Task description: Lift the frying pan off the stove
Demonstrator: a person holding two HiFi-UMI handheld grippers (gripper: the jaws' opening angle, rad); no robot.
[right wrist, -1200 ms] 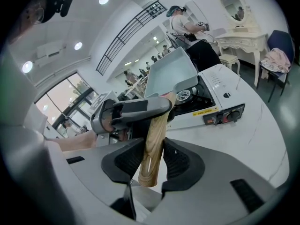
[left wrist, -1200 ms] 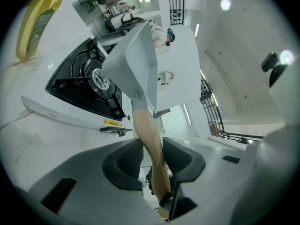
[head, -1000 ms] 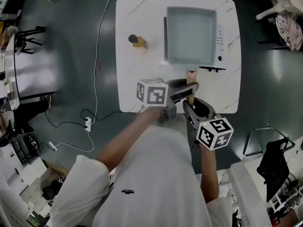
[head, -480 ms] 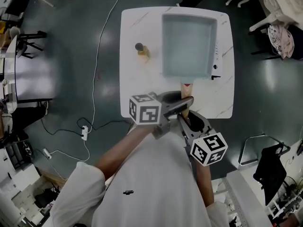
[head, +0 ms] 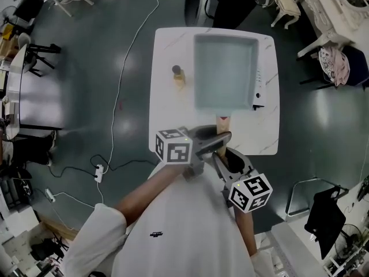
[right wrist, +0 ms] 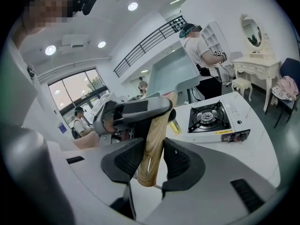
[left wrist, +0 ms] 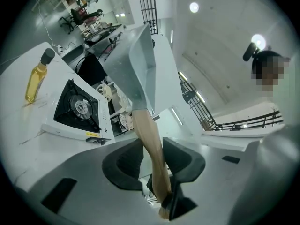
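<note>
White, seemingly marbled table; dark floor

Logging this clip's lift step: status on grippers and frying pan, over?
Left gripper and right gripper both clamped on the wooden handle. Frying pan up, clear of the stove. Oil bottle stands aside, nothing in the way.

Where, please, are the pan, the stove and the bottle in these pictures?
pan [head: 225, 71], head view, on its floor.
stove [right wrist: 209, 116], right gripper view, on its burner.
bottle [left wrist: 35, 82], left gripper view, on its yellow body.
</note>
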